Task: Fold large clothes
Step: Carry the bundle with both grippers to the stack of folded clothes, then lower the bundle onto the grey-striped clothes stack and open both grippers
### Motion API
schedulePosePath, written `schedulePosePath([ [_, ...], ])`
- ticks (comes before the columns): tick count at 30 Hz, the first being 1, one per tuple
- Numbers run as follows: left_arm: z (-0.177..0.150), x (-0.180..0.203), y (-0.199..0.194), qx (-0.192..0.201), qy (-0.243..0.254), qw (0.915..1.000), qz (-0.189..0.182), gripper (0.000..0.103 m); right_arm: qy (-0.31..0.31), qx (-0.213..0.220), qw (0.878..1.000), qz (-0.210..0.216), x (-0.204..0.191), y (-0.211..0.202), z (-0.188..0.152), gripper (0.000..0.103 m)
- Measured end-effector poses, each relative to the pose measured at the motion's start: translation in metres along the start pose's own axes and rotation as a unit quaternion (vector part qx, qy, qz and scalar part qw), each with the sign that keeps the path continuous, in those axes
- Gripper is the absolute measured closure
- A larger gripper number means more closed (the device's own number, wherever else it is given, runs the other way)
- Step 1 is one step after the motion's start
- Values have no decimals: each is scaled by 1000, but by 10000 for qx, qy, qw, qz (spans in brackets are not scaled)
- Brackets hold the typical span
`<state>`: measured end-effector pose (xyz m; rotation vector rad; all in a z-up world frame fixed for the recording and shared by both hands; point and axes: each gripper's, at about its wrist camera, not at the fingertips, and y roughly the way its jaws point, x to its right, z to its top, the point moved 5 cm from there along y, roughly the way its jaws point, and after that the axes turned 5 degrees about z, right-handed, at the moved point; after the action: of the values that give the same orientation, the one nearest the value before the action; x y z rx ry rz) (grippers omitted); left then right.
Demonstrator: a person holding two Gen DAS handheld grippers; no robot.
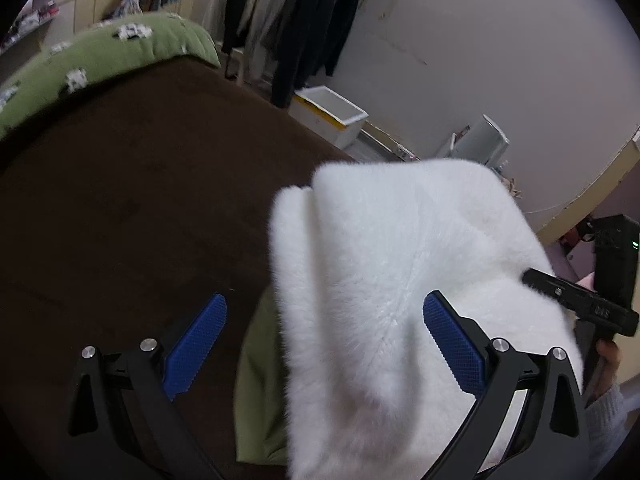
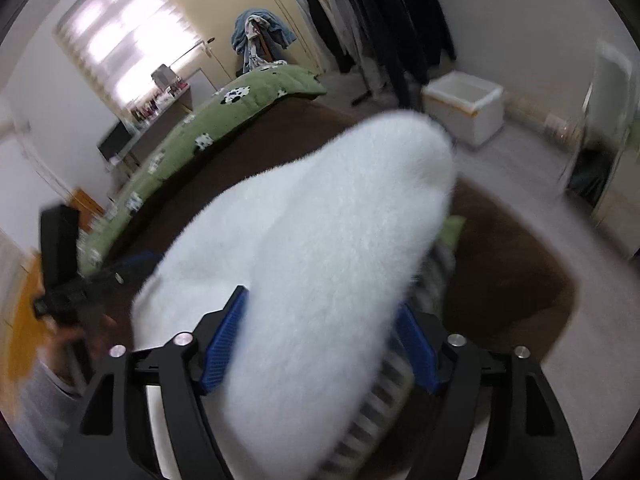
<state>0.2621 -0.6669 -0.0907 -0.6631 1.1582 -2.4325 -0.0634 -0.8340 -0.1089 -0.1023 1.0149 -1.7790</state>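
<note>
Left wrist view, one fluffy white garment, left claw spread wide (ungripped), right claw clamping it.

L gripper jaws wide apart w/ white fluffy garment between pads, over brown surface.

- The fluffy garment is showing plain white all over.
- The left gripper is showing black arms and blue cross-hatched pads.
- The right gripper is wearing the same black and blue.
- The bed cover is lying dark brown.
- The quilt is showing green with white-and-black patches.
- A striped grey-and-white cloth is peeking out under the garment.
- An olive-green piece is lying beside it.
- The box is looking white with a yellow edge.
</note>
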Motion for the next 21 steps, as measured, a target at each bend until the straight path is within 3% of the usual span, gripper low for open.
schedulePosePath([
  [4, 4, 13, -15, 136, 305, 9993, 144, 6, -962, 316, 9946, -208, -35, -41, 3, 6],
  [9, 5, 37, -18, 298, 687, 9961, 476, 6, -1272, 316, 9910, -289, -60, -44, 12, 6],
  [14, 7, 57, -11, 395, 944, 9947, 54, 6, -1240, 118, 9918, -295, -68, -17, 19, 6],
  [18, -9, 61, 2, 143, 1135, 9925, -433, 6, -1275, -26, 9918, -64, -61, 2, 6, 6],
  [19, -13, 58, 5, 163, 1058, 9927, -562, 6, -1390, -131, 9900, -200, -56, 12, -2, 6],
  [21, -17, 49, 6, 261, 844, 9929, -803, 6, -1331, -115, 9910, -12, -51, 18, -10, 6],
])
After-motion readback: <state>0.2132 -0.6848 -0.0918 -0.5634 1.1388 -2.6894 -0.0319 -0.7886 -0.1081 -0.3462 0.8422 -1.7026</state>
